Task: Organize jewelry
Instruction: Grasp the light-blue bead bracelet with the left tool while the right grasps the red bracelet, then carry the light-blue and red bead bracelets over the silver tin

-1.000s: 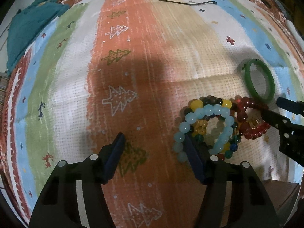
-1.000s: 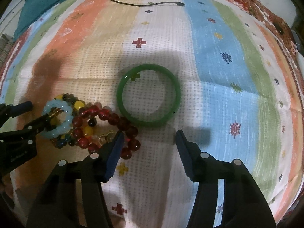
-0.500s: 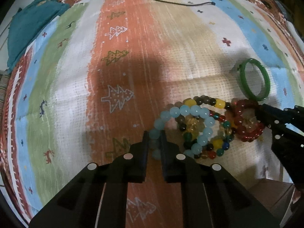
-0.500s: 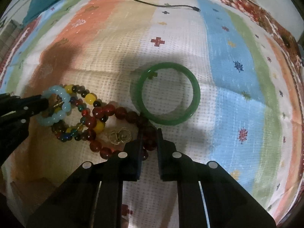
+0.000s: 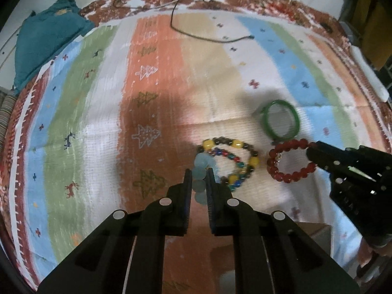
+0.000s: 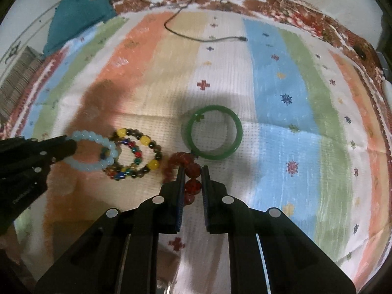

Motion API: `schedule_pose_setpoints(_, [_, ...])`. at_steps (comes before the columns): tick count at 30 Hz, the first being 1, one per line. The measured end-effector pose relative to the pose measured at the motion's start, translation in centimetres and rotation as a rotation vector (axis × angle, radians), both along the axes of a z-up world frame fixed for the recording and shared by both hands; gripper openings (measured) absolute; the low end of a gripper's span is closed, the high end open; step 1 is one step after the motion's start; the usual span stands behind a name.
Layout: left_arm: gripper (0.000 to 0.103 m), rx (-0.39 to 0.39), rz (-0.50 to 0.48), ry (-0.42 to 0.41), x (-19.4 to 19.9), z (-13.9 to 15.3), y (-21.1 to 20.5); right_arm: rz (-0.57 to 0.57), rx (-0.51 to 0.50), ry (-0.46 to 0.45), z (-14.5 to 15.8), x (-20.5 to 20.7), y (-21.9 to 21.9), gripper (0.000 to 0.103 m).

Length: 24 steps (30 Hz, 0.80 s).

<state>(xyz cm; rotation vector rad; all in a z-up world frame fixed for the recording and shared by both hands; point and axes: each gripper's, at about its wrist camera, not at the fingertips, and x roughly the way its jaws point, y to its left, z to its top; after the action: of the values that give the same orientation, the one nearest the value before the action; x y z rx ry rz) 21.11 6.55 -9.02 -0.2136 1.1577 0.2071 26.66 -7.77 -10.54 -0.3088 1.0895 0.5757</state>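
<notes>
Striped cloth: left gripper (image 5: 199, 180) jaws clamped on pale-blue bead bracelet (image 6: 91, 150), right gripper (image 6: 192, 180) on red bead bracelet (image 5: 289, 160), both mid-frame; multicolour bracelets (image 6: 136, 156) and green bangle (image 6: 212, 132) still unsorted—sorting seems barely begun.

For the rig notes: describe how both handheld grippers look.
The left gripper and right gripper match: matte black angular bodies, two flat parallel fingers with dark blue ribbed pads, and round silver-white studs on the arms. No cables or sleeves show.
</notes>
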Motion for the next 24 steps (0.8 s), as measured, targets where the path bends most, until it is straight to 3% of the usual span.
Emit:
schedule_pose_setpoints(10, [0.011, -0.022, -0.014, -0.075, -2.1, 3.2, -1.1, -0.009, 0.063, -0.032, 2.3, -1.6, -1.3, 0.014])
schedule_pose_setpoints(24, [0.011, -0.029, -0.033, -0.128, -4.9, 5.6, -1.8, 0.014, 0.116, -0.083, 4.9, -4.4, -2.4, 0.014])
